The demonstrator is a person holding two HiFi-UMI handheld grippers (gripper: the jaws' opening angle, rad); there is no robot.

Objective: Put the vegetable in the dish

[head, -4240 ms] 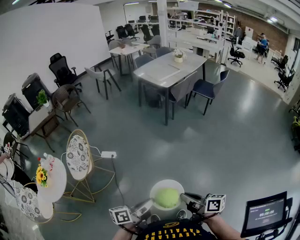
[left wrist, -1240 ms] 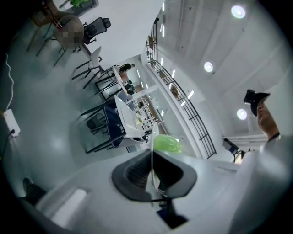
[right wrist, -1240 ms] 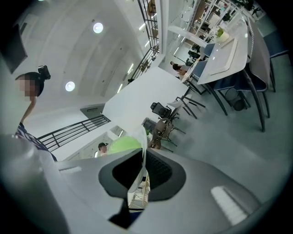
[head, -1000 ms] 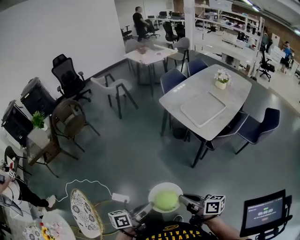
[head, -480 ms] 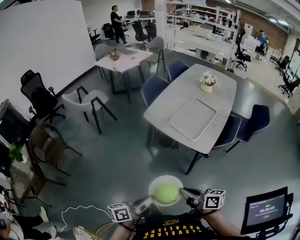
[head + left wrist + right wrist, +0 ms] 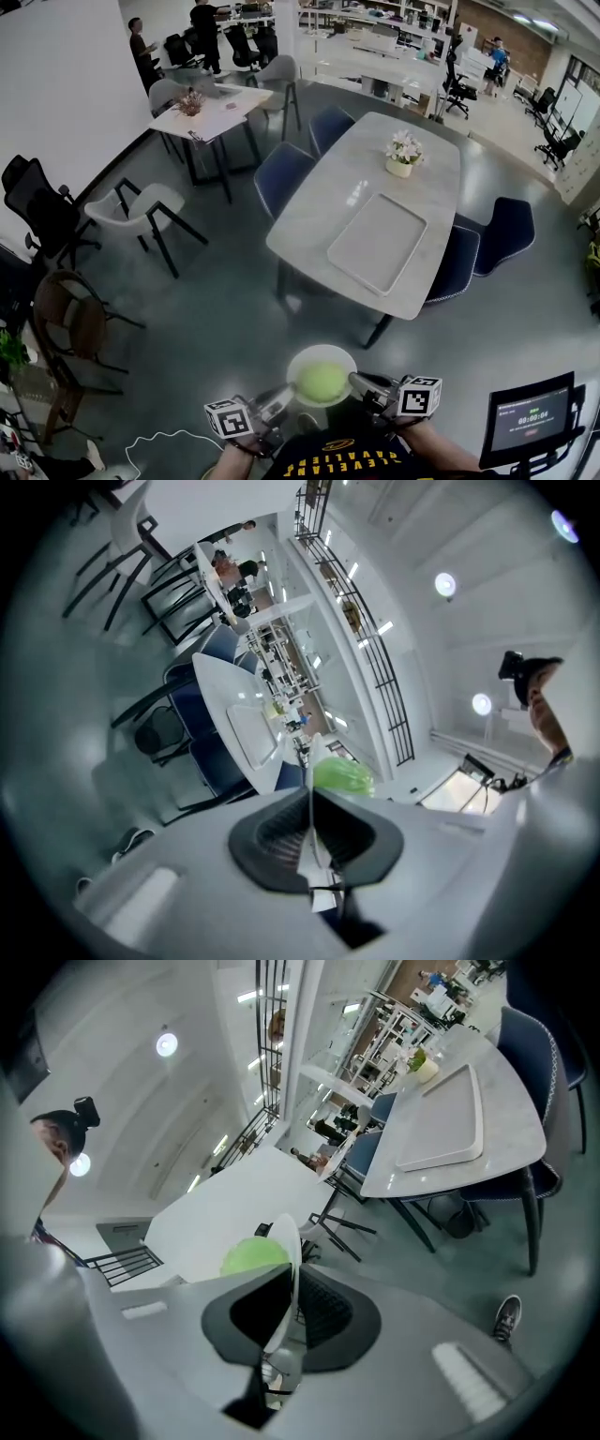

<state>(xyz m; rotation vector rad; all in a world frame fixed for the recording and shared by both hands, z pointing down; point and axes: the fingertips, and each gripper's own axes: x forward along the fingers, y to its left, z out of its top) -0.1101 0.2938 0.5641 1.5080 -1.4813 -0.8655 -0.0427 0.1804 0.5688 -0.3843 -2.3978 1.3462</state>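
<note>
The dish (image 6: 302, 362) hangs in mid-air, pinched at opposite sides of its rim: the left gripper (image 6: 284, 396) has its fingers (image 6: 272, 834) clenched on the thin white edge, and the right gripper (image 6: 362, 382) holds the other side, its fingers closing a little tighter on the rim between them. The vegetable (image 6: 322, 382), a round green head, already sits in the dish, midway between the two sets of fingers and just beyond their tips. Well ahead of the fingers stands the grey tabletop (image 6: 314, 220) with a pale tray (image 6: 377, 242) on it, probably where the dish is headed. The risk, I think, lies in the grip: only a narrow strip of smooth rim is caught on each side, so if one side dips or the fingers slide, the dish could tip. The loose round head could then roll over the edge to the floor (image 6: 225, 309) below the fingers.
</note>
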